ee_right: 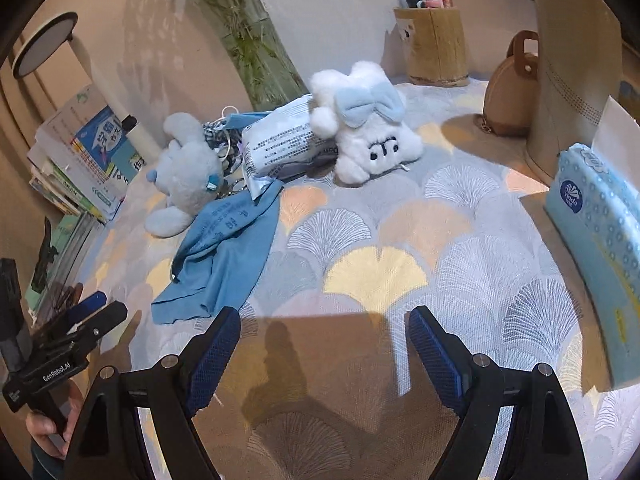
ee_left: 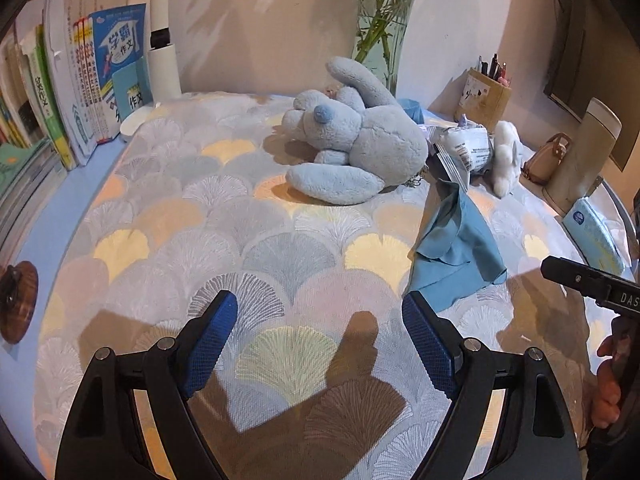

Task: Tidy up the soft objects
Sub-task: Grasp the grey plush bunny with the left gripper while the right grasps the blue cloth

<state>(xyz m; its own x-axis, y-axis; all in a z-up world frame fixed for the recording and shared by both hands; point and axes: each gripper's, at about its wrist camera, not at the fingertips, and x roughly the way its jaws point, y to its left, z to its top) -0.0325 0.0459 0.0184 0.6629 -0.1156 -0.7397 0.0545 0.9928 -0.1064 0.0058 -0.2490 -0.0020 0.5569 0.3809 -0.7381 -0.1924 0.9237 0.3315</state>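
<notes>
A light blue plush bunny point(ee_left: 352, 136) lies on its side on the patterned cloth point(ee_left: 240, 240); it also shows in the right wrist view point(ee_right: 188, 176). A white plush with a blue bow point(ee_right: 368, 136) lies next to a white wipes pack point(ee_right: 280, 144), both also in the left wrist view as the plush point(ee_left: 506, 156) and the pack point(ee_left: 464, 148). A blue cloth point(ee_left: 456, 252) lies crumpled in front of them, also in the right wrist view point(ee_right: 224, 256). My left gripper point(ee_left: 320, 340) is open and empty above the cloth-covered table. My right gripper point(ee_right: 324, 344) is open and empty too.
Books point(ee_left: 80, 92) stand at the left with a white lamp post point(ee_left: 162, 40). A glass vase point(ee_right: 256, 40), a pen holder point(ee_right: 434, 44), a tan bag point(ee_right: 508, 96), a beige cylinder point(ee_right: 576, 60) and a tissue pack point(ee_right: 600, 248) line the back and right.
</notes>
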